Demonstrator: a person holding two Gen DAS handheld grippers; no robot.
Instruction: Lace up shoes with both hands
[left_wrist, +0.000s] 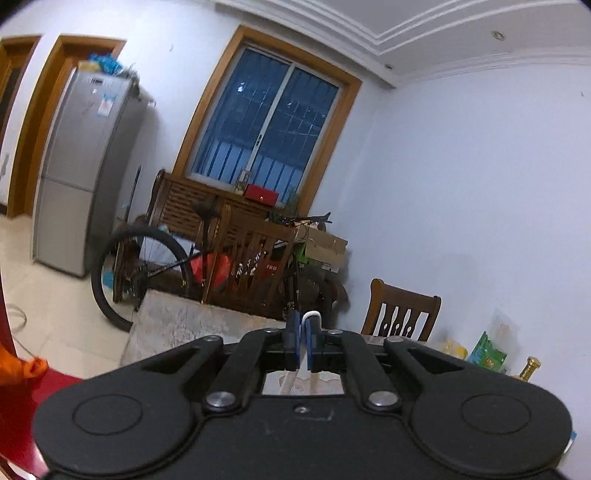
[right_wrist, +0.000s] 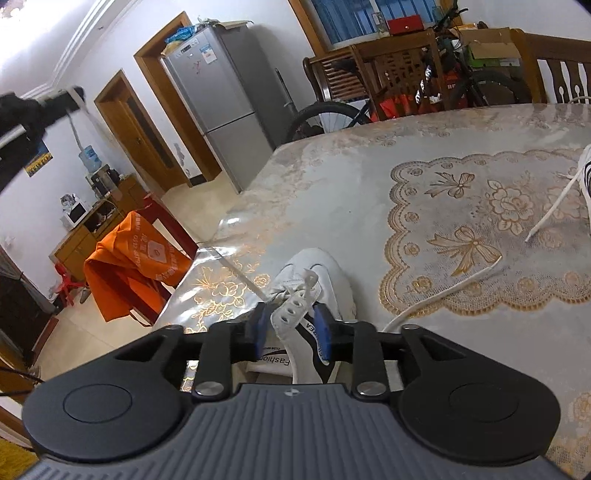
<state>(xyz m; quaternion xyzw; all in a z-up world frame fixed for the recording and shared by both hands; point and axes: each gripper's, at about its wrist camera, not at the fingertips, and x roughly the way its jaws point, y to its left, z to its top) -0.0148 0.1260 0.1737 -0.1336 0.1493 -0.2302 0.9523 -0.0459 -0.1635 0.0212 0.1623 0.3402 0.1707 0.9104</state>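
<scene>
Two gripper views are covering this moment. In the left wrist view, the left gripper is riding high above the tabletop, pointing toward the window and chairs, its blue pads clenched on a white shoelace whose end is poking out above them; judging by the height, it is drawing the lace taut through an eyelet. In the right wrist view, the right gripper is hovering low over the white shoe at the near edge of the tabletop, its jaws standing apart on either side of the eyelet flap with visible gaps, so it is released and gripping nothing, probably positioned to steady the flap against the pull. The left gripper is showing blurred at upper left, the lace trailing below it. Another lace is lying loose across the lace-patterned mat, and a second shoe is peeking in at the right edge
</scene>
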